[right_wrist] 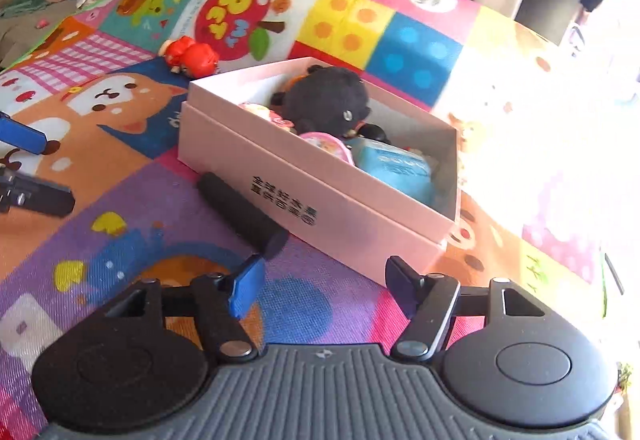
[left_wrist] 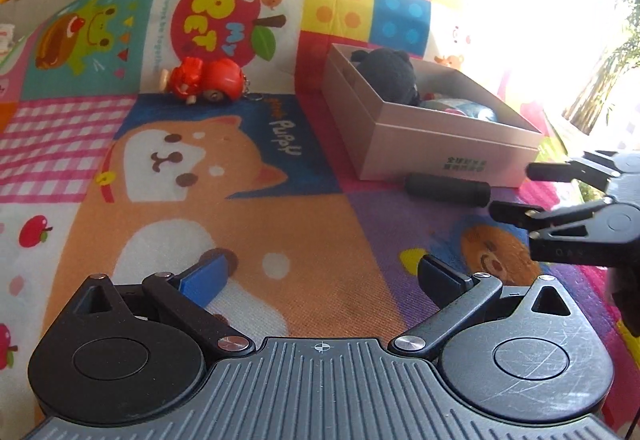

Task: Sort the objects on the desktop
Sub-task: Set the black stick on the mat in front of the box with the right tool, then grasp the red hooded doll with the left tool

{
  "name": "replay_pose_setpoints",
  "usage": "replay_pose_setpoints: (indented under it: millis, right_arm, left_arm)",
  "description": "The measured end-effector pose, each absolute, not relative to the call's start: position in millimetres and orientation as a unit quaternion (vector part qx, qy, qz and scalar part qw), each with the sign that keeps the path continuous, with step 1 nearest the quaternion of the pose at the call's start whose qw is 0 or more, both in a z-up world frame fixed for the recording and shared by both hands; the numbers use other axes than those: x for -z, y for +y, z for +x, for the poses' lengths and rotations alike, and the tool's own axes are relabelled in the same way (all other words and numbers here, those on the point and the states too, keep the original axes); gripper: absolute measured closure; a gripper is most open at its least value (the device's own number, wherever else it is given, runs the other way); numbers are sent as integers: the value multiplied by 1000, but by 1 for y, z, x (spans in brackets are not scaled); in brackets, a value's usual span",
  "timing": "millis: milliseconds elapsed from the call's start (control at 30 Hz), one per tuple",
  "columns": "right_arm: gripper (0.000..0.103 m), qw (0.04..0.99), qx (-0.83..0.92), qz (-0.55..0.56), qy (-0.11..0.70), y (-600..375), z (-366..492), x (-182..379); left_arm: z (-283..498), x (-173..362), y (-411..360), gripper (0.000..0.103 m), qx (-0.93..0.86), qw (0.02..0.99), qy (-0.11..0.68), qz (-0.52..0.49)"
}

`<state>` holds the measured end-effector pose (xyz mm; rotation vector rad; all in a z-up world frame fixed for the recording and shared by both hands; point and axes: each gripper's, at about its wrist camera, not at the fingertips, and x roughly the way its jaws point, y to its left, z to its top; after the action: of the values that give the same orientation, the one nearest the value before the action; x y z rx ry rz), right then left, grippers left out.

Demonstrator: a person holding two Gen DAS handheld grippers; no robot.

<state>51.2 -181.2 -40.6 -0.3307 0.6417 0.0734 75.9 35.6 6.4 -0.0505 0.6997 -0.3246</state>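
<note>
The patterned play mat [left_wrist: 248, 200] covers the whole work surface. The pink box [right_wrist: 320, 200], open-topped, sits ahead of the right gripper [right_wrist: 324, 284] and ahead-right of the left gripper [left_wrist: 320, 276]; it holds a black plush toy [right_wrist: 328, 100] and a blue item [right_wrist: 396, 168]. The black cylinder [right_wrist: 244, 212] lies flat on the mat, touching or just beside the box's near wall, long axis parallel to that wall, near end just ahead of the right gripper's left finger. The red toy [left_wrist: 206, 80] lies far ahead of the left gripper with bare mat between. Both grippers stand spread apart, holding nothing.
</note>
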Motion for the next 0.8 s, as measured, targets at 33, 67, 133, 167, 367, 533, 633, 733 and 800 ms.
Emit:
replay_pose_setpoints:
  millis: [33,67,133,167,367,533,633,733,800]
  right_arm:
    - [17,938,-44,-133,317,-189,46,39]
    - [12,942,-56,-89,319,-201,41,38]
    - [4,946,-68,-35,315,-213,33,37]
    - [4,948,-71,-24,310,-215,31,38]
    - [0,935,-69,0,348,-216,44,48]
    - [0,931,-68,25,358,-221,46,51]
    - [0,931,-68,24,359,-220,47,52]
    - [0,931,-68,24,359,-220,47,52]
    - [0,931,-68,24,359,-221,47,52]
  left_arm:
    - [82,-10,37,0,150,930,333,-31]
    - [89,-15,40,0,138,936,322,-38]
    - [110,-29,45,0,92,950,295,-51]
    - [123,-35,47,0,69,955,285,-52]
    - [218,-43,34,0,-6,968,250,22]
    - [287,-20,27,0,-69,949,300,68]
    - [308,-8,38,0,-77,936,343,26]
    - [311,-6,47,0,-70,936,344,-1]
    - [308,-9,48,1,-65,942,328,4]
